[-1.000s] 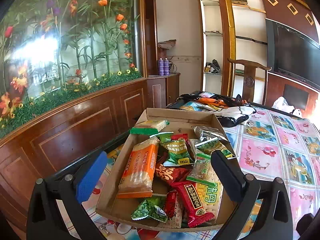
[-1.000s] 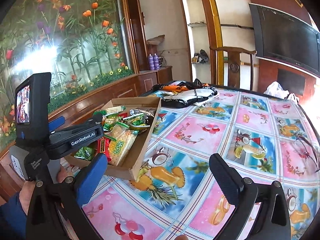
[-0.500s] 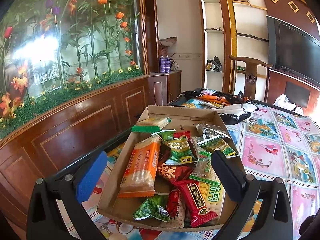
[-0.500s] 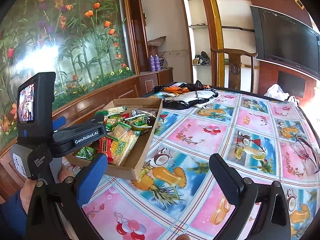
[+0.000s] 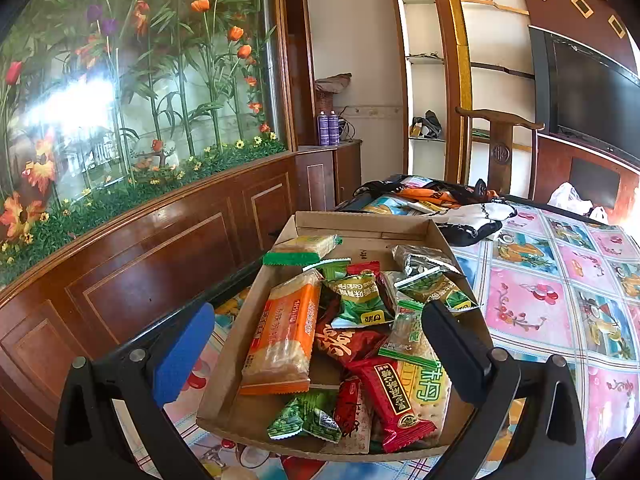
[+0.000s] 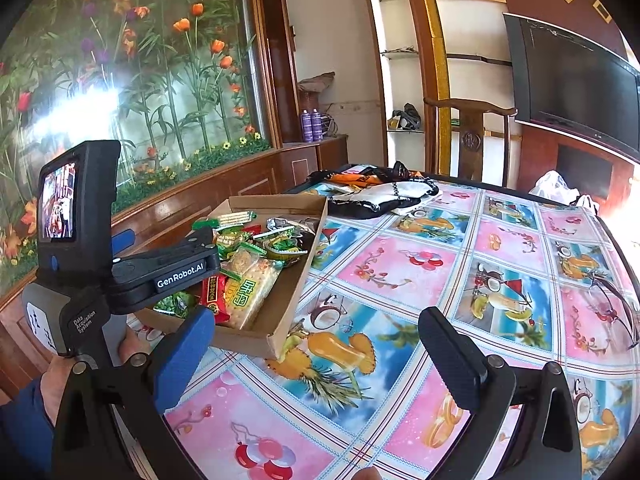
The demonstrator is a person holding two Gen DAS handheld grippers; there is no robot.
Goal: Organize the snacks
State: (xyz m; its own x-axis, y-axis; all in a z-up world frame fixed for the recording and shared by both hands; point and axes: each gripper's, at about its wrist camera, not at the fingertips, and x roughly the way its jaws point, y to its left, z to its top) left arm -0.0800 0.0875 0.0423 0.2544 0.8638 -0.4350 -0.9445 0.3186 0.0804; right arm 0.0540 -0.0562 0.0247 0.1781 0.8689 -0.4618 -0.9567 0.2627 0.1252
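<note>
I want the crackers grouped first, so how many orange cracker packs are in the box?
1. The orange cracker pack lies on the left side of the cardboard box, on top of the pile. Others may be buried underneath.

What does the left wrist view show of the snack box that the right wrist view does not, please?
Only the left wrist view shows the orange cracker pack and the box's bare far end. Only the right wrist view shows the left tool from outside, with its small screen, and the box's outer side wall. Both show the cardboard box of snacks, the fruit-print tablecloth and open tool fingers.
</note>
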